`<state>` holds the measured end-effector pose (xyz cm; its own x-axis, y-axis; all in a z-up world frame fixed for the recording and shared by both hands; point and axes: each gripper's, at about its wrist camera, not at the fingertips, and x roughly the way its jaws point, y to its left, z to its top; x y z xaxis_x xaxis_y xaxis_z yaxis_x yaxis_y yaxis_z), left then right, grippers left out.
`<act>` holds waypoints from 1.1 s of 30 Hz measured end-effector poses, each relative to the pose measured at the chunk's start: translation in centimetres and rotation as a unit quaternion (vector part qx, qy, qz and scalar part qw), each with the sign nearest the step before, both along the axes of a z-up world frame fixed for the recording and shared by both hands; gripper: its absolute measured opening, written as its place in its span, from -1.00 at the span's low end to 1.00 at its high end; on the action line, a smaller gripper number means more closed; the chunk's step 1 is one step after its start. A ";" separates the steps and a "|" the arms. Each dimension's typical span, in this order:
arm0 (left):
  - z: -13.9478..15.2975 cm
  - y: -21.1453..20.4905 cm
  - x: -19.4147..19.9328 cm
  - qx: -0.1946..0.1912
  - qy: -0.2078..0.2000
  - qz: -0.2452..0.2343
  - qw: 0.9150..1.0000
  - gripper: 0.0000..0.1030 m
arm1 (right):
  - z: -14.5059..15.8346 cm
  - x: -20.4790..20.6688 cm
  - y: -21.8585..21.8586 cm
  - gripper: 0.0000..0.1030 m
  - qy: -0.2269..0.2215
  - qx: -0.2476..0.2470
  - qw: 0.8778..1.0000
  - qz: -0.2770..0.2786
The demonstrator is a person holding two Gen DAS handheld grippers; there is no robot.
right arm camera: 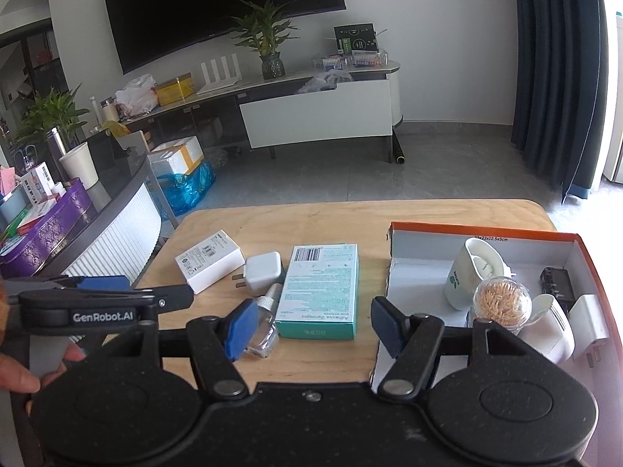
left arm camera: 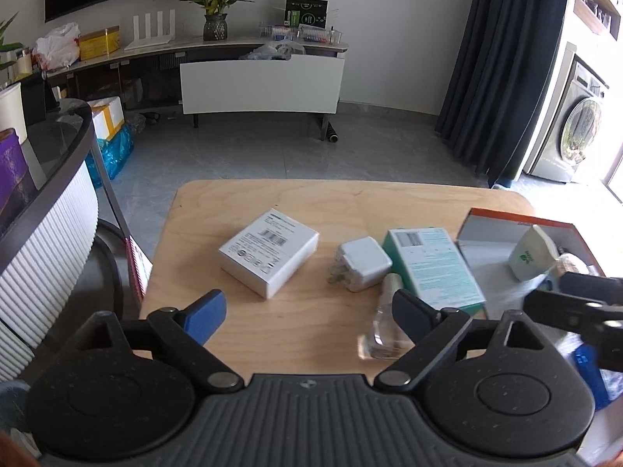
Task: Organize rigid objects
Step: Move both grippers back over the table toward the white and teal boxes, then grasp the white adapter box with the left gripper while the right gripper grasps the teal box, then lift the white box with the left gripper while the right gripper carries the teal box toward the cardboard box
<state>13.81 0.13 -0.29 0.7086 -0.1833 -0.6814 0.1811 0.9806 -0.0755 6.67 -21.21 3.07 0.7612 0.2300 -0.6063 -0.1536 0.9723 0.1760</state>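
Wooden table (left arm camera: 272, 334) (right arm camera: 338, 214): light plywood top with rounded corners, carrying all items below.

Orange-rimmed box (right arm camera: 483, 229) (left arm camera: 518, 220): open, white inside, at the table's right side. Only the right wrist view shows its full contents: a white cup (right arm camera: 473, 272) lying tilted, a clear globe of toothpicks (right arm camera: 502, 303), a black adapter (right arm camera: 557, 288), and white plug-type pieces at the near right corner. The left wrist view shows only the cup (left arm camera: 531, 253) and blurred edges.

Teal box (right arm camera: 321, 292) (left arm camera: 432, 268): flat on the table, just left of the orange-rimmed box.

White box (left arm camera: 268, 251) (right arm camera: 210, 260): flat, left of centre, apart from the others.

White charger (left arm camera: 362, 262) (right arm camera: 263, 272): prongs showing, between the white box and the teal box.

Glass bottle (left arm camera: 383, 323) (right arm camera: 263, 323): small, clear, lying beside the teal box's near left corner; blurred in the left wrist view.

Left gripper (left arm camera: 309, 311) (right arm camera: 128, 292): tongs wide apart, empty, over the near table edge.

Right gripper (right arm camera: 313, 330) (left arm camera: 576, 299): tongs wide apart, holding nothing, above the teal box's near end.
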 end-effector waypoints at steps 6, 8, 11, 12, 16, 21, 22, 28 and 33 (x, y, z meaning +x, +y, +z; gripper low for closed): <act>-2.4 0.5 4.5 0.044 0.010 -0.028 0.999 0.85 | -0.6 0.8 -0.5 0.52 0.008 0.004 1.000 -0.002; -3.3 0.3 5.6 0.067 0.006 -0.045 0.997 0.84 | -0.9 1.4 -0.6 0.52 0.013 0.005 1.000 0.000; -4.3 0.3 6.9 0.077 0.005 -0.060 0.995 0.84 | -1.4 2.3 -0.5 0.53 0.021 0.006 1.000 0.002; -4.6 0.4 7.3 0.077 0.007 -0.063 0.995 0.84 | -1.6 2.6 -0.5 0.55 0.024 0.008 1.000 0.002; -5.7 0.5 8.0 0.084 0.007 -0.073 0.994 0.86 | -2.5 4.3 -0.2 0.62 0.038 0.014 0.999 0.001; -5.5 0.8 7.5 0.049 -0.003 -0.053 0.997 0.27 | -3.7 6.9 0.8 0.64 0.060 0.006 0.998 0.008; -5.3 0.7 7.2 0.047 -0.004 -0.052 0.998 0.16 | -4.0 7.4 0.9 0.64 0.066 0.009 0.998 0.006; -4.5 0.5 5.3 0.033 0.003 -0.019 0.999 0.16 | -5.3 10.0 2.3 0.65 0.085 -0.006 0.996 0.000; -3.9 0.8 3.8 0.016 0.017 0.002 1.000 0.16 | -6.4 12.0 3.3 0.66 0.101 -0.028 0.994 -0.008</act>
<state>17.59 0.90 -4.16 0.6860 -0.1574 -0.7104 0.1745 0.9834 -0.0494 18.65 -17.93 -3.37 0.6266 0.1797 -0.7583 -0.1047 0.9836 0.1465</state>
